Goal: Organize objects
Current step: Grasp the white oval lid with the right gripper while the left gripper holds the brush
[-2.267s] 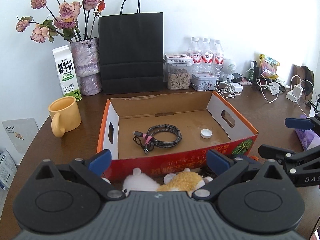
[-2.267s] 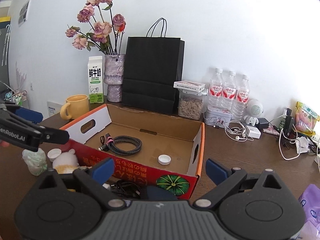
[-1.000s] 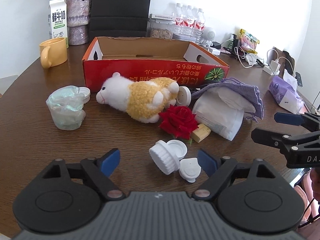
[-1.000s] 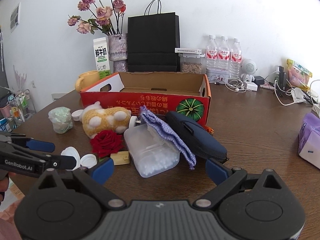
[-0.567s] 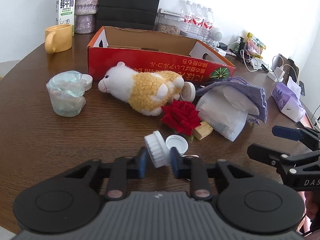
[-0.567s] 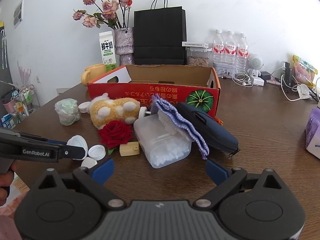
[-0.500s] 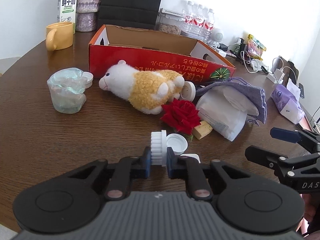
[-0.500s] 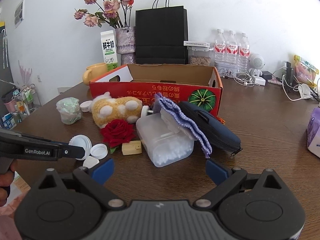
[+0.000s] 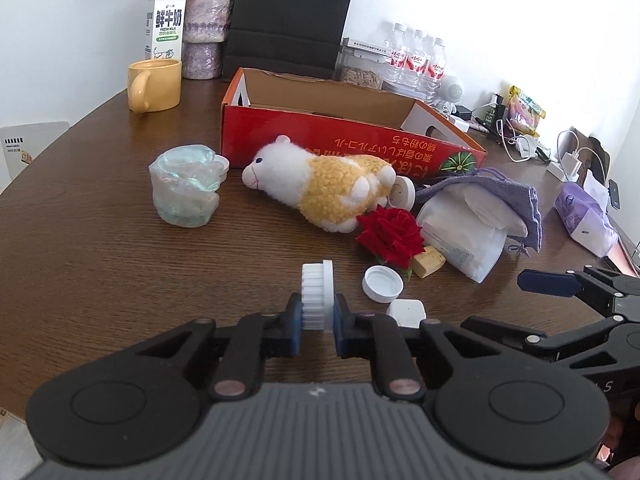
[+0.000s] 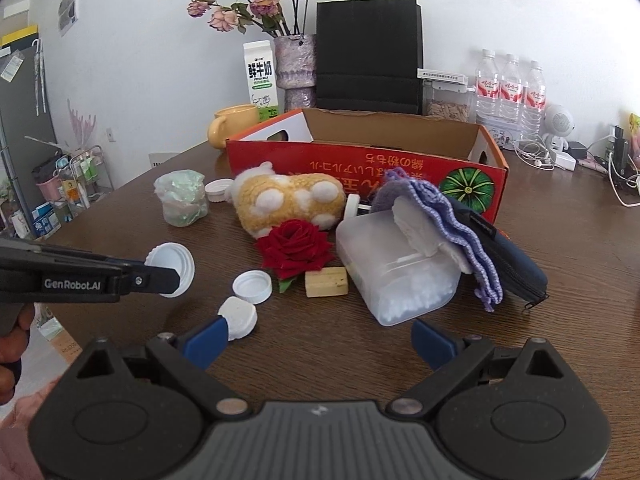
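My left gripper is shut on a white ribbed cap, held on edge above the table; it also shows in the right wrist view. A second white cap and a small white lid lie just right of it. The plush sheep, red rose and wooden block lie before the red cardboard box. My right gripper is open and empty, low over the near table, with the small white lid beside its left finger.
A crumpled clear cup, a translucent tub under purple cloth and a navy pouch sit on the table. A yellow mug, milk carton, vase, black bag and water bottles stand behind the box.
My left gripper moved down from the box to the loose caps, shut on the ribbed cap and lifted it slightly. The right gripper pulled back and stays open.
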A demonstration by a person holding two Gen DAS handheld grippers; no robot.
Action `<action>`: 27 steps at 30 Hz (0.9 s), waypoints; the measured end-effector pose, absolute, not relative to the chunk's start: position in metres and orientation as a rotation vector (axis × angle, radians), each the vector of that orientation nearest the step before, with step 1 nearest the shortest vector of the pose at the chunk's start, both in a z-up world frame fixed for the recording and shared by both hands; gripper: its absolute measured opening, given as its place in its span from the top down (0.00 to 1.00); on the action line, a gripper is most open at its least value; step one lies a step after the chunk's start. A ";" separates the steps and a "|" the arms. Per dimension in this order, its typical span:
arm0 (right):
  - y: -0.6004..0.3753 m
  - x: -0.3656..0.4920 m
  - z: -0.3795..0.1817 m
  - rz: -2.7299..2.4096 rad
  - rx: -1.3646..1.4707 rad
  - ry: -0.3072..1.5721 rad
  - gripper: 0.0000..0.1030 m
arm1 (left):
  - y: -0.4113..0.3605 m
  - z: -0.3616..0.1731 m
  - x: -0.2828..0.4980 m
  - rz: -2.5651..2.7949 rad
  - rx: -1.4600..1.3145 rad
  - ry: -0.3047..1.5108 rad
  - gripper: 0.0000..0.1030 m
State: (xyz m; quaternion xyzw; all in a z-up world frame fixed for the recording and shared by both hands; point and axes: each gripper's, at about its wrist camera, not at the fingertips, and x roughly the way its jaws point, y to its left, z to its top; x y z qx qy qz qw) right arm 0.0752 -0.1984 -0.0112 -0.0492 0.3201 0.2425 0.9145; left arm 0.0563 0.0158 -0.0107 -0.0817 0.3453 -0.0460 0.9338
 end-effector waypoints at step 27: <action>-0.146 0.081 -0.024 0.663 -0.220 0.675 0.74 | 0.029 -0.011 0.045 -0.055 -0.173 0.689 0.85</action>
